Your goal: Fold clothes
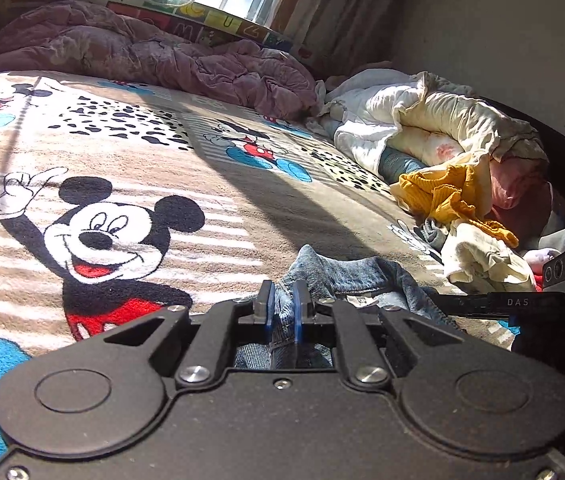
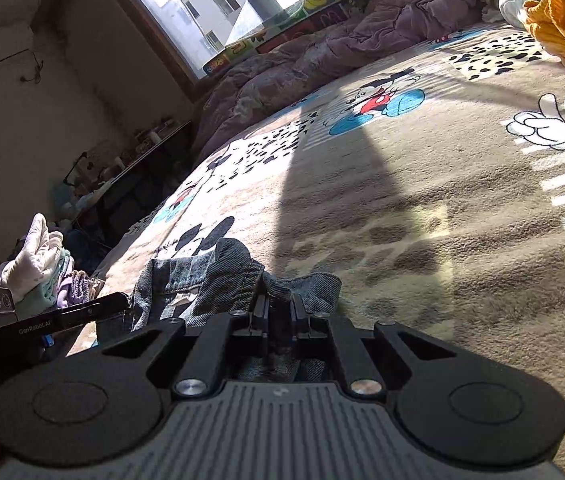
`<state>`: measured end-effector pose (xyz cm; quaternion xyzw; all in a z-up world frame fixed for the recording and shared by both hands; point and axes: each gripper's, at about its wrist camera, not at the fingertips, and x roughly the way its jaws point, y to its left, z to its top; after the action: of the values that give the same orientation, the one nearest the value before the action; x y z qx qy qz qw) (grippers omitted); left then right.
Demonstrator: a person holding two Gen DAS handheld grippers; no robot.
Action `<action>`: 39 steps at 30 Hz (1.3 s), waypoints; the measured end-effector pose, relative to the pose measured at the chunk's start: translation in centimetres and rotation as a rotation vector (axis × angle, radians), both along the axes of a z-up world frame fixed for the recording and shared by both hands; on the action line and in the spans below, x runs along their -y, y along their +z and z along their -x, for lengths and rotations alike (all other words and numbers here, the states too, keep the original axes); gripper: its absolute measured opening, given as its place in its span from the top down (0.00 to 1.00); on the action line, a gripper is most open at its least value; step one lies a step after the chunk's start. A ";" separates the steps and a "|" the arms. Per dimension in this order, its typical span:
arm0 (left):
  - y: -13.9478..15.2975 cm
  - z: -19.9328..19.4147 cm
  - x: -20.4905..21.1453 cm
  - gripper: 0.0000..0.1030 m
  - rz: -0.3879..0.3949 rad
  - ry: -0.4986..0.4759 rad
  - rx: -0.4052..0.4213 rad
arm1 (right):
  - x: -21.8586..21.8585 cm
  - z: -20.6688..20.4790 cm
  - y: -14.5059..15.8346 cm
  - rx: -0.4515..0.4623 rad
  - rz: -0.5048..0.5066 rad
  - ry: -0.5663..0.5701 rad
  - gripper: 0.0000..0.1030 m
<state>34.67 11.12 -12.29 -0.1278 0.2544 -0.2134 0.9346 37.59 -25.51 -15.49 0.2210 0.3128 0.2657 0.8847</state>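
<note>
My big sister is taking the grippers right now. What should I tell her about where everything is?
Left gripper: shut on the denim garment.
Right gripper: shut on the same denim garment, at another spot.
The denim lies bunched on the Mickey Mouse blanket, at its near edge.
Done: both grips are taken. No fold shows yet.
Left: spread the denim flat and fold it. A mustard-yellow garment and a cream one wait in the unfolded heap to the right of the denim.

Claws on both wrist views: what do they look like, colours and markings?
Left claw: matte black body with round covers, silver bolts, blue finger pads. Right claw: black with a ribbed grey plate, silver bolts, dark fingers. Its view shows "GenRobot.AI" lettering on the other unit's side bar.
</note>
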 end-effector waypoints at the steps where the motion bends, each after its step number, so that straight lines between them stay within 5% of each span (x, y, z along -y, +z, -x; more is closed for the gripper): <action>1: -0.1 -0.1 0.1 0.93 -0.009 0.018 0.001 | 0.1 0.0 -0.2 -0.002 0.008 -0.013 0.86; 4: -0.5 -0.1 0.5 0.91 -0.073 0.072 0.014 | 0.2 0.1 -0.3 0.000 0.030 -0.048 0.73; 9: 2.8 2.5 -0.2 0.86 -0.155 0.017 0.118 | -0.5 2.4 1.8 0.117 0.168 -0.083 0.72; 10: 3.5 3.3 -0.2 0.83 -0.160 -0.039 0.126 | -1.1 3.6 2.6 0.176 0.224 -0.066 0.72; 12: 4.5 5.0 -0.2 0.54 -0.156 -0.198 0.133 | -2.3 6.0 3.9 0.281 0.300 -0.009 0.72; 13: 4.6 6.1 0.2 0.49 -0.158 -0.292 0.139 | -2.9 7.5 4.3 0.335 0.314 0.052 0.72; 15: 4.3 7.9 1.1 0.49 -0.183 -0.448 0.163 | -4.9 10.1 4.7 0.417 0.362 0.204 0.72; 17: 3.1 8.0 2.1 0.51 -0.229 -0.502 0.135 | -7.0 11.7 4.6 0.473 0.444 0.316 0.74; 21: -1.6 5.3 5.4 0.52 -0.458 -0.401 0.071 | -9.3 11.2 2.7 0.438 0.560 0.305 0.75; 27: -2.3 4.1 5.7 0.56 -0.416 -0.356 0.078 | -8.9 8.9 1.0 0.314 0.514 0.269 0.68; 29: -1.5 4.8 5.3 0.58 -0.408 -0.351 0.105 | -8.6 9.6 1.3 0.331 0.505 0.268 0.67; 32: 0.7 4.8 2.9 0.58 -0.310 -0.218 0.147 | -7.6 10.7 3.1 0.387 0.416 0.236 0.69; 39: -1.8 -0.4 2.4 0.74 -0.219 -0.098 -0.047 | -7.7 6.5 2.2 0.397 0.495 0.159 0.65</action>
<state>35.10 8.68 -14.10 -0.0173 0.3040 -0.2265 0.9252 31.14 -17.81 -13.25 -0.0819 0.2058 0.2878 0.9317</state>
